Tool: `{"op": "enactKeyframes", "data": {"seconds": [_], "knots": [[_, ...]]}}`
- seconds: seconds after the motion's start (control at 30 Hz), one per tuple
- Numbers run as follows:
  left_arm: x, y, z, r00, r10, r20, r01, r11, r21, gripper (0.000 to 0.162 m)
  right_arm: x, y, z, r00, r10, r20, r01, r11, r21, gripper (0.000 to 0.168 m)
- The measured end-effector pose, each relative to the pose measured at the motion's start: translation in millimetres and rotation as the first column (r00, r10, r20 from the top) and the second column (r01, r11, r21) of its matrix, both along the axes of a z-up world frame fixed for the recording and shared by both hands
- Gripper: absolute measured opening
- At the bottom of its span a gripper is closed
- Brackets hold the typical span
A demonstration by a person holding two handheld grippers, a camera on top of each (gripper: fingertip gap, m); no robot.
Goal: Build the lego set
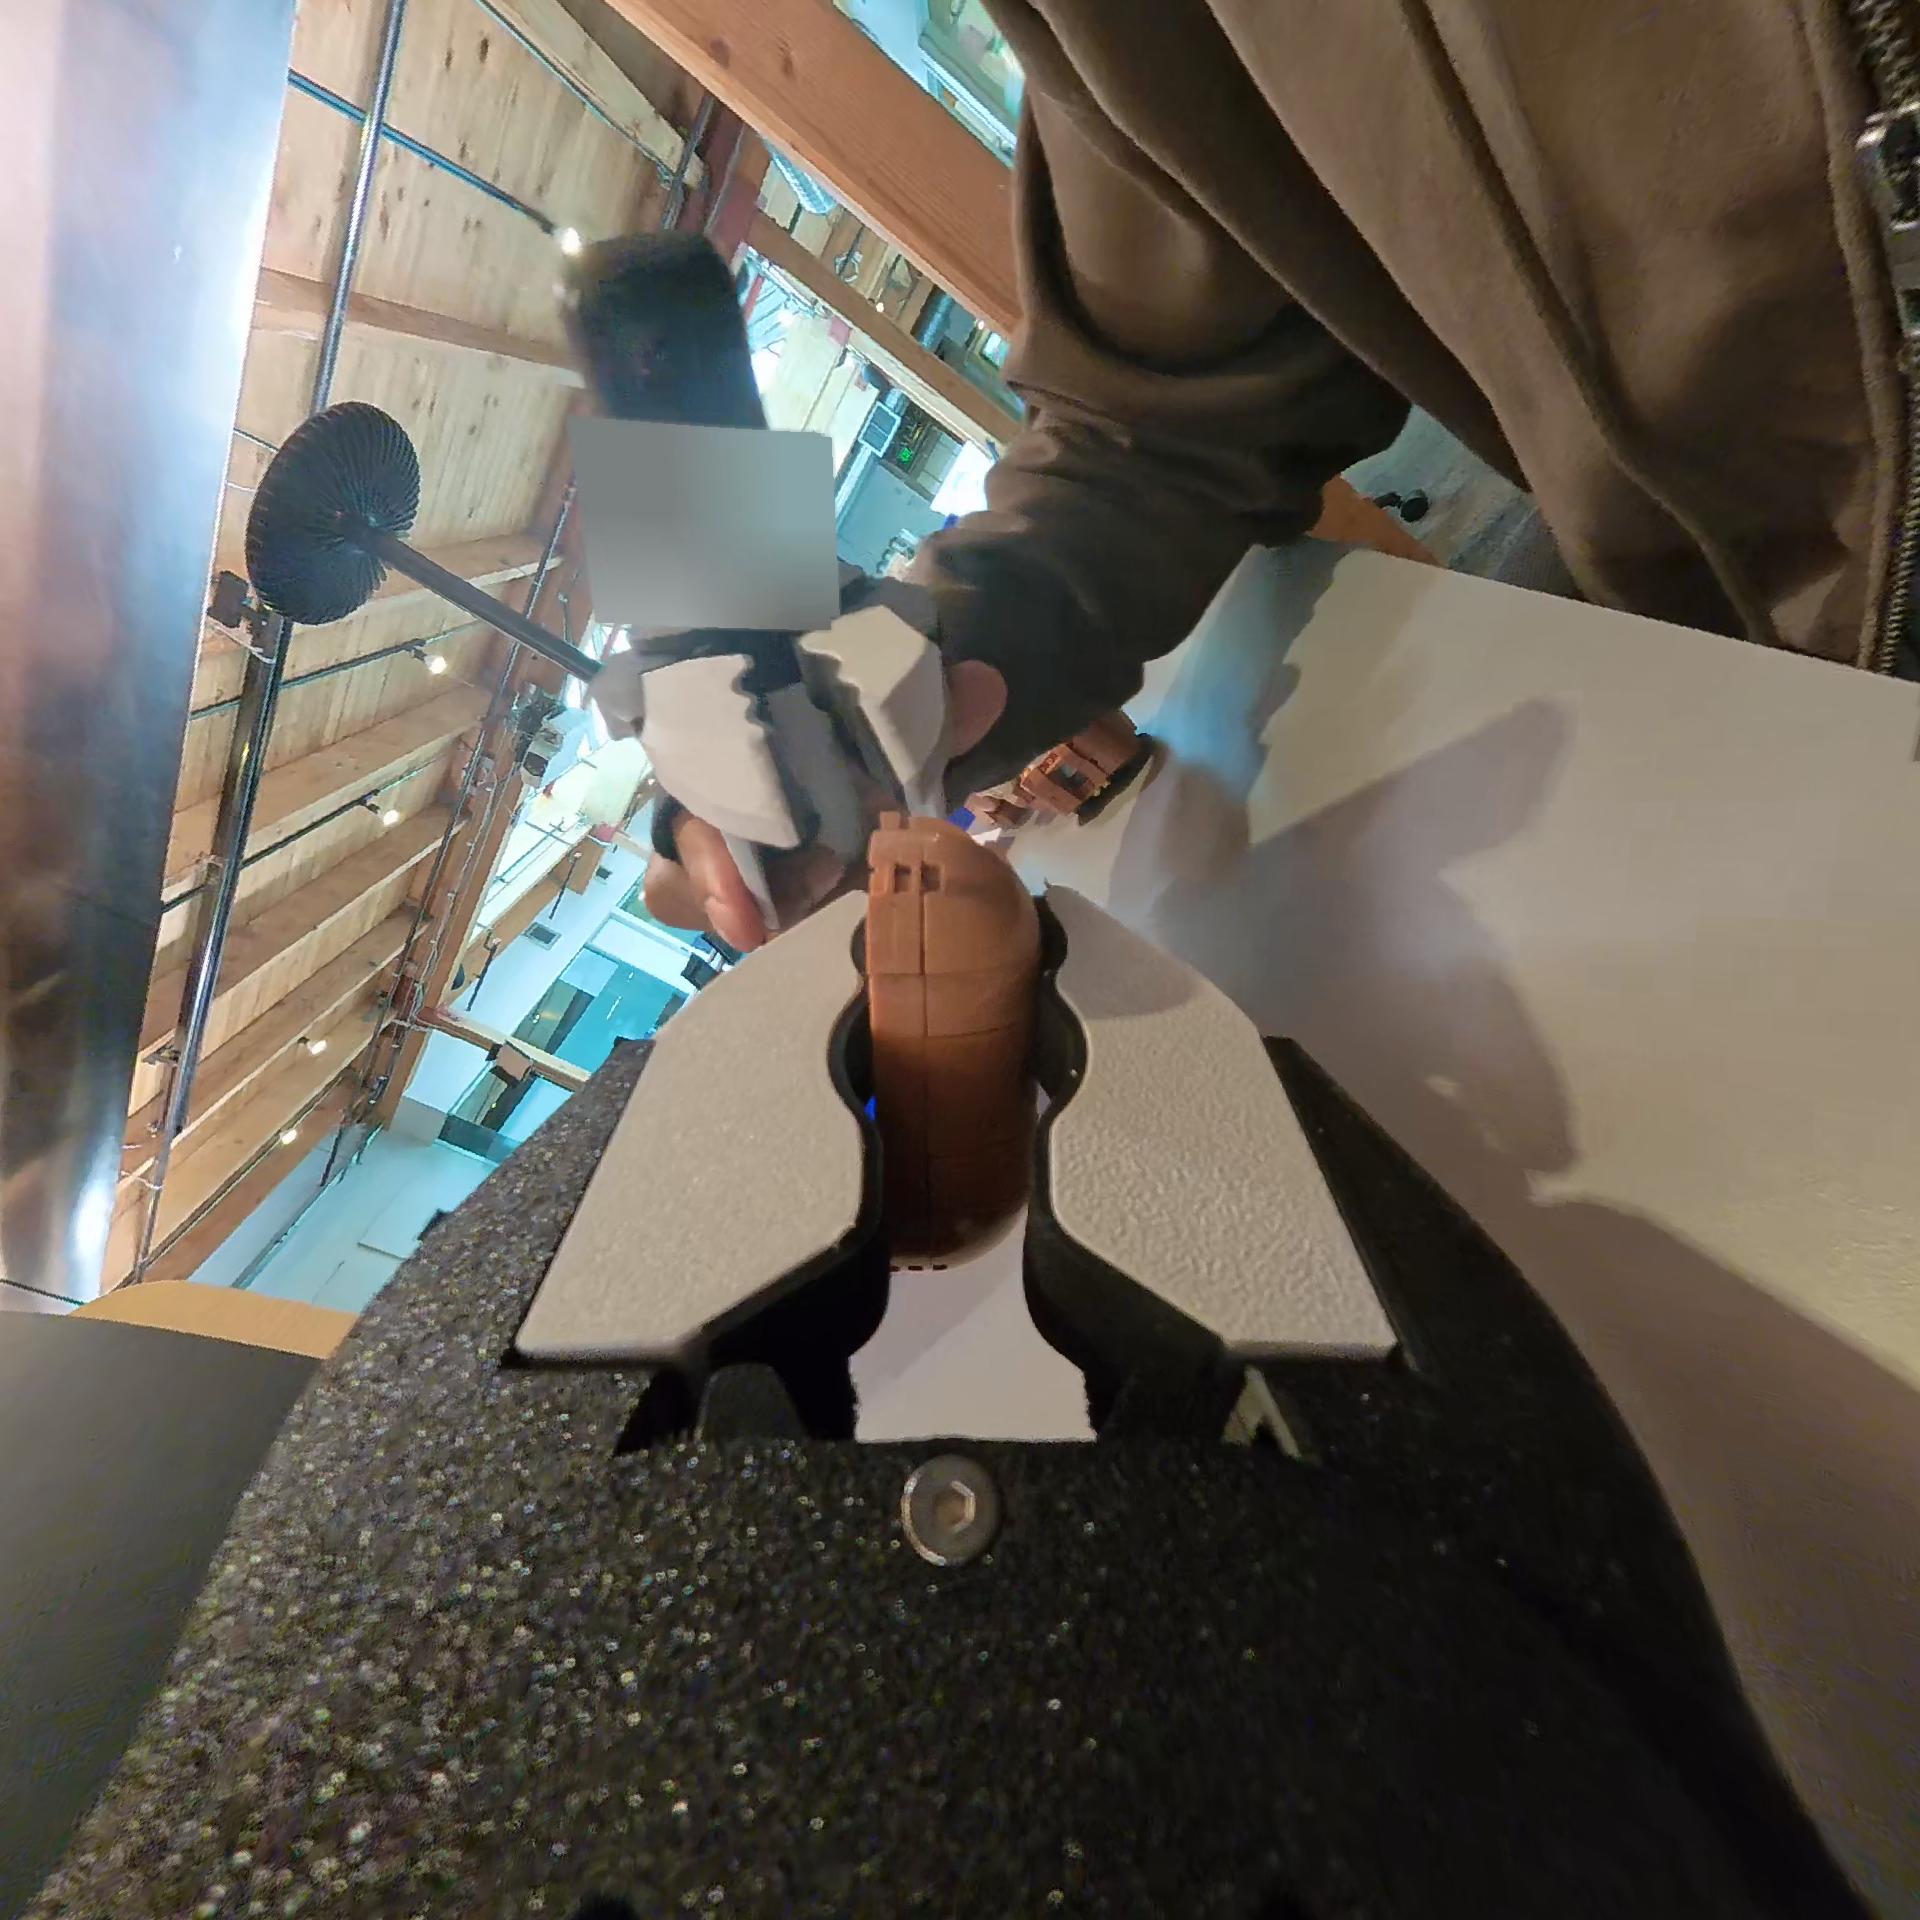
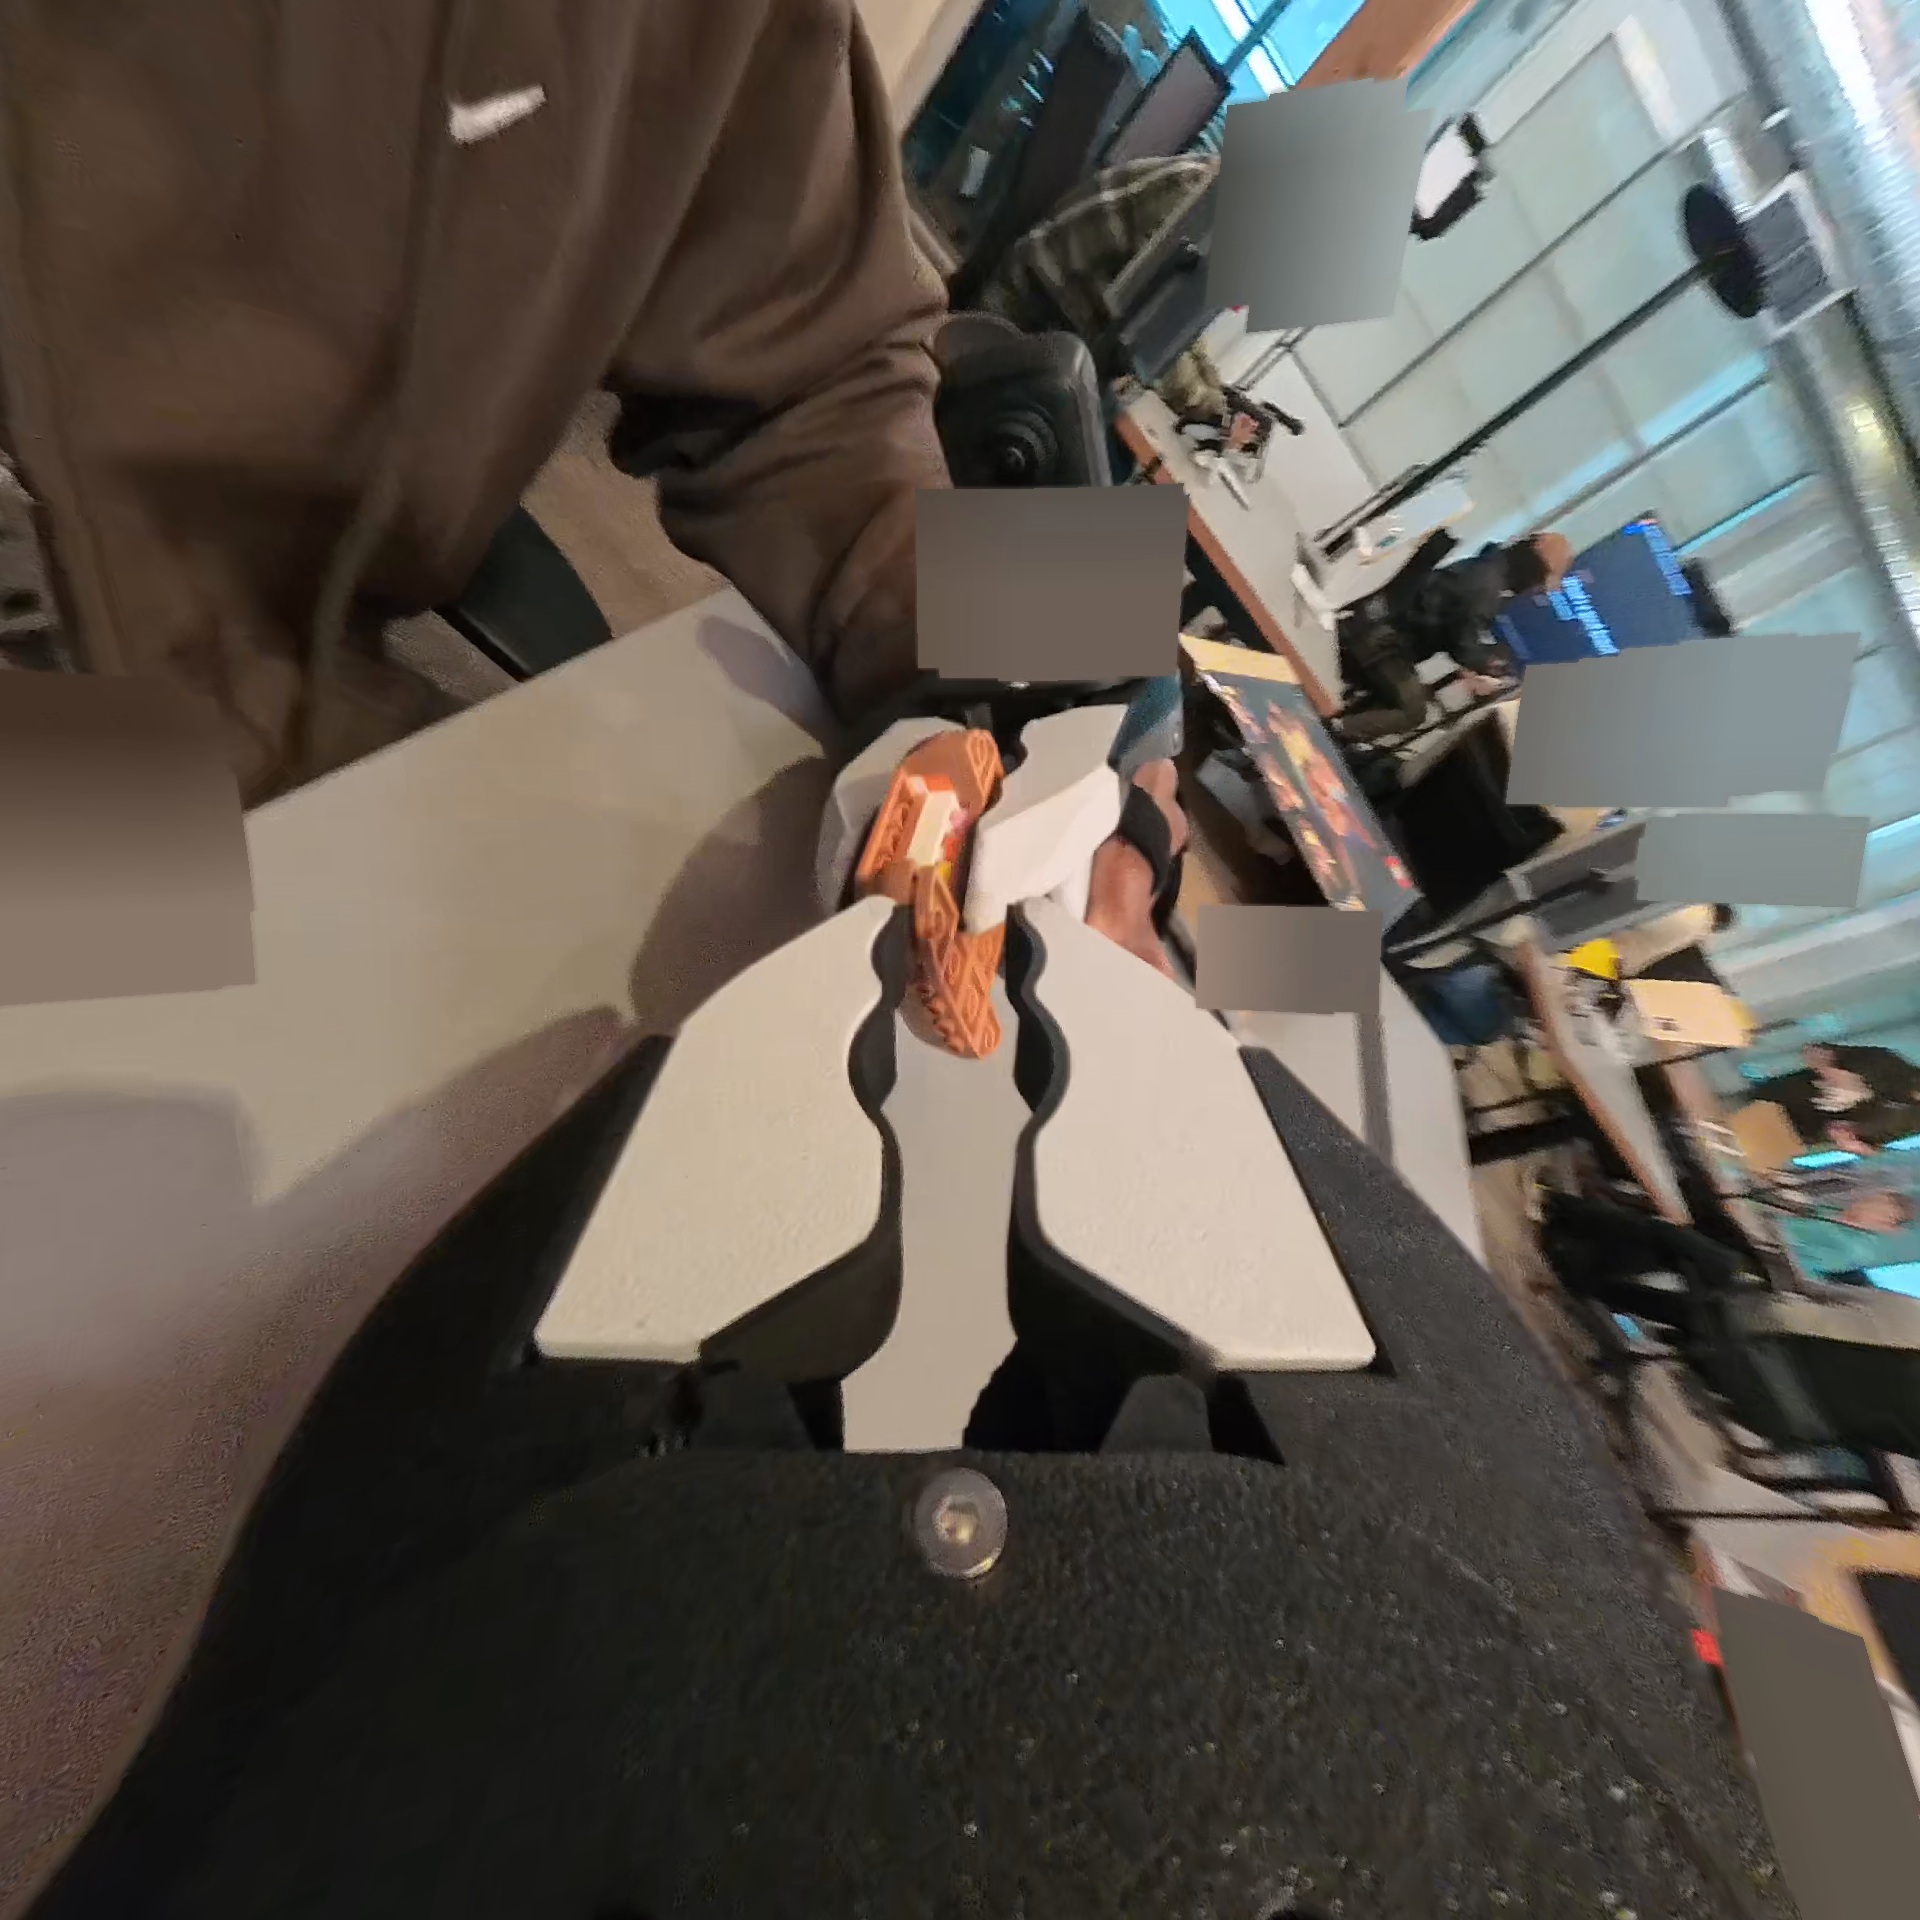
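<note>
Your white table [image 1: 1507, 831] runs toward 1 o'clock under a timber ceiling [image 1: 436, 312]; its far edge lies near your brown hoodie [image 1: 1455, 260]. Your left gripper [image 1: 951, 1039] is clenched around the rounded brown lego assembly [image 1: 951, 997]. Your right gripper [image 2: 951, 997] stands parted, tips astride that assembly's edge. More brown bricks [image 1: 1081, 769] lie at 12 o'clock.

Bright indoor light, hard shadows on the white table [image 1: 1558, 831] — fisheye-bent edges, right view slightly blurred
</note>
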State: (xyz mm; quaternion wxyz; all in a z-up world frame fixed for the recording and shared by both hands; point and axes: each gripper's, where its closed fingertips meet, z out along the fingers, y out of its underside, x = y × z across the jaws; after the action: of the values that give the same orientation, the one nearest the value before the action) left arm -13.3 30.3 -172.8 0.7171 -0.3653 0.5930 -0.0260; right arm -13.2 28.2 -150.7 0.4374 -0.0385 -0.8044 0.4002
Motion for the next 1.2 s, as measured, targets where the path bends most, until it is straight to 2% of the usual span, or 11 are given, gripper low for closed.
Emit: {"op": "enactKeyframes", "data": {"seconds": [0.13, 0.43, 1.2], "knots": [[-1, 1, 2, 1.000, 0.005, 0.016, -0.005, 1.000, 0.001, 0.026, -1, 3, -1, 0.999, -0.033, -0.041, 0.033, 0.999, 0.002, 0.019], [-1, 3, 3, 1.000, 0.017, 0.018, -0.017, 1.000, 0.012, 0.026, -10, -6, -14, 1.000, -0.028, -0.008, 0.028, 0.999, 0.034, 0.020], [-4, 7, 6, 0.997, 0.030, 0.075, -0.028, 0.999, -0.030, 0.026, -15, -3, -10, 0.996, -0.065, -0.063, 0.066, 0.998, 0.020, 0.018]]}}
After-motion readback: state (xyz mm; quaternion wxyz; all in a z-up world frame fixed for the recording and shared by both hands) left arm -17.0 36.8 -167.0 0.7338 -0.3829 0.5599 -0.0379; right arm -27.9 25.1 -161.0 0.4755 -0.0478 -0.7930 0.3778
